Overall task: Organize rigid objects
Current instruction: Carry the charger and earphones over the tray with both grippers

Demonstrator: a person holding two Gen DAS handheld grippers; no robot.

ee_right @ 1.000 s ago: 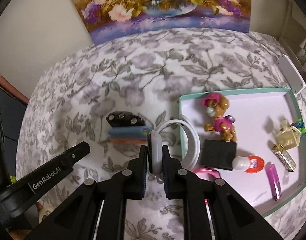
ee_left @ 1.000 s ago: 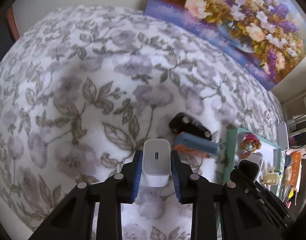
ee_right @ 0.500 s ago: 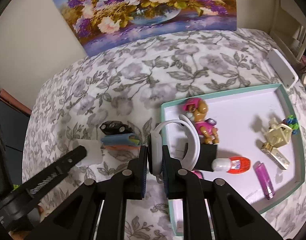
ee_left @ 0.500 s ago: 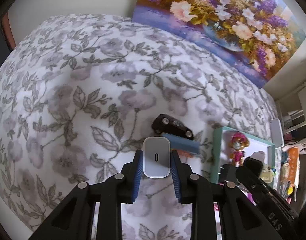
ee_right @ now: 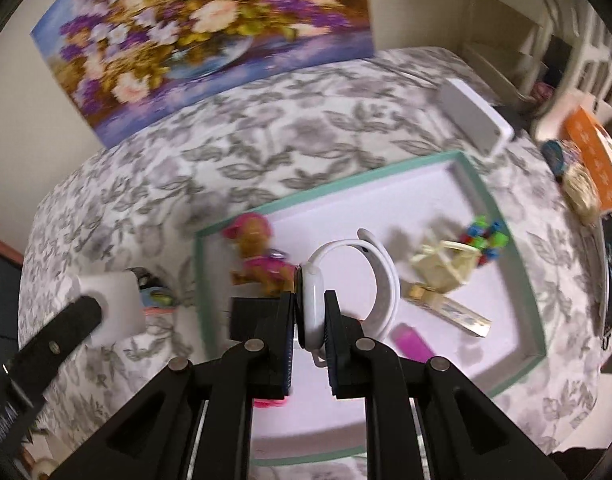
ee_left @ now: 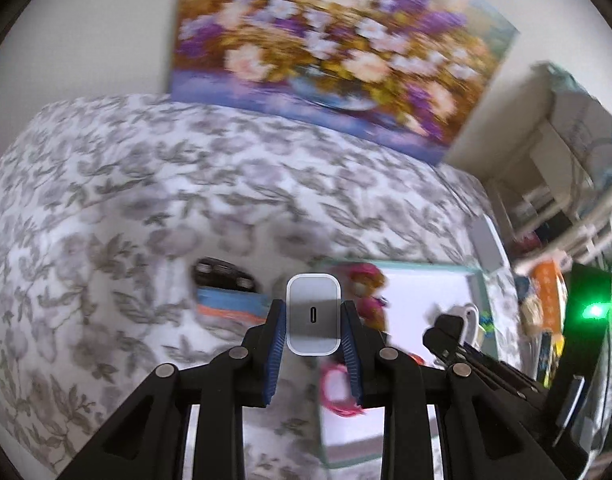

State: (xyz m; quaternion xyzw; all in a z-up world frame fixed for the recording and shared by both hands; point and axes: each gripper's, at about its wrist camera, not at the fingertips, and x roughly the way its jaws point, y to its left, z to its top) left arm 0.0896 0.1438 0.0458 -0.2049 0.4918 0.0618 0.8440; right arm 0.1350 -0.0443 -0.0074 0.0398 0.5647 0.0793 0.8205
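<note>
My left gripper (ee_left: 313, 318) is shut on a white USB charger block (ee_left: 313, 314), held above the flowered cloth near the left rim of the teal tray (ee_left: 480, 276). In the right wrist view the same charger (ee_right: 113, 304) shows at the left, in the other gripper's fingers. My right gripper (ee_right: 310, 316) is shut on the body of a white smartwatch (ee_right: 312, 304), whose strap loops out over the teal tray (ee_right: 502, 216). A black toy car (ee_left: 221, 274) and a blue-and-orange block (ee_left: 229, 304) lie on the cloth left of the tray.
Inside the tray lie a pink toy dog (ee_right: 253, 252), a black box (ee_right: 243, 318), a cream toy (ee_right: 442, 264), coloured beads (ee_right: 484, 236), a purple lighter (ee_right: 412, 344) and a pink cord (ee_left: 338, 386). A white box (ee_right: 472, 118) sits behind the tray. A flower painting (ee_right: 209, 36) leans against the wall.
Both grippers have swung to the right and towards the tray, each keeping its object. The watch now hangs over the tray's middle, and the charger is beside the tray's left rim. The view is blurred.
</note>
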